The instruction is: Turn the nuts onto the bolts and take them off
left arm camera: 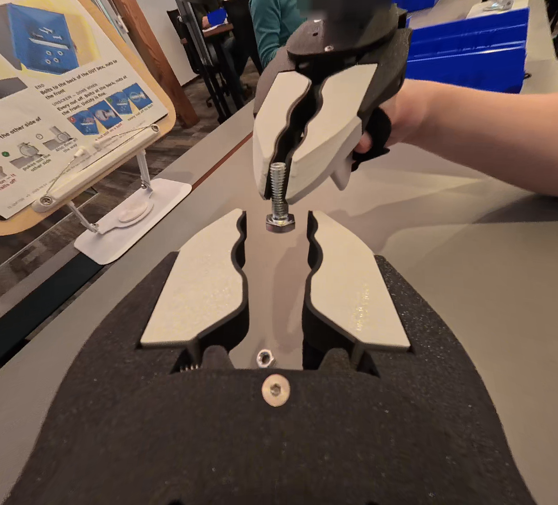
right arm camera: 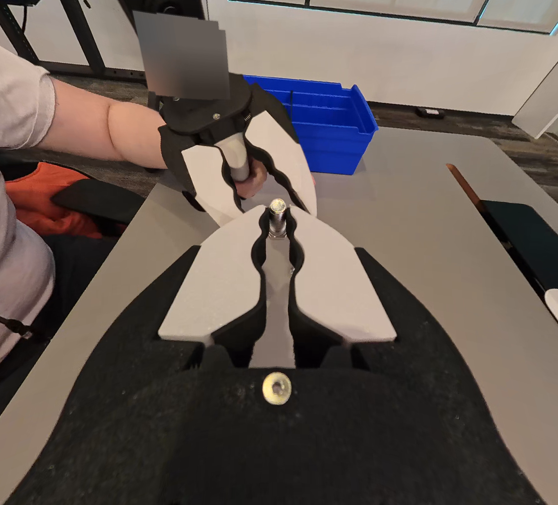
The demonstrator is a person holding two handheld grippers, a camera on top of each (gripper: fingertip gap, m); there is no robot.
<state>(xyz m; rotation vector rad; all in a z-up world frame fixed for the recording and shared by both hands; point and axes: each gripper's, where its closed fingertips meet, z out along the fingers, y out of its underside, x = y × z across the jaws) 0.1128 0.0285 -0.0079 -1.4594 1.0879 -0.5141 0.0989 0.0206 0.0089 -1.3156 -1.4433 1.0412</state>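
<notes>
The bolt (left arm camera: 279, 203) hangs head-down above the grey table (left arm camera: 422, 249), its threaded shank pinched between the tips of your right gripper (left arm camera: 276, 188), which comes down from above with its white fingers (left arm camera: 326, 140) clamped on the thread. In the right wrist view you look along that same bolt (right arm camera: 277, 218) from its threaded end, with the fingers closed around it and the hex head beyond. No nut sits on the shank that shows. A single nut (left arm camera: 265, 359) lies flat on the table, close under your left gripper (left arm camera: 276, 237) near the base of its fingers. That left gripper sits just below and in front of the bolt head with its fingers spread apart, holding nothing; the head hangs between its fingertips (left arm camera: 232, 228) without touching either one. From the right wrist view the left gripper (right arm camera: 271, 203) shows beyond the bolt, your hand (right arm camera: 250, 182) wrapped on its handle. A blue bin (right arm camera: 329, 128) stands on the far side of the table. Off the table's left edge, an instruction card (left arm camera: 60, 83) leans on a white stand (left arm camera: 133, 218). More blue bins (left arm camera: 465, 49) sit behind your right hand (left arm camera: 389, 125).
</notes>
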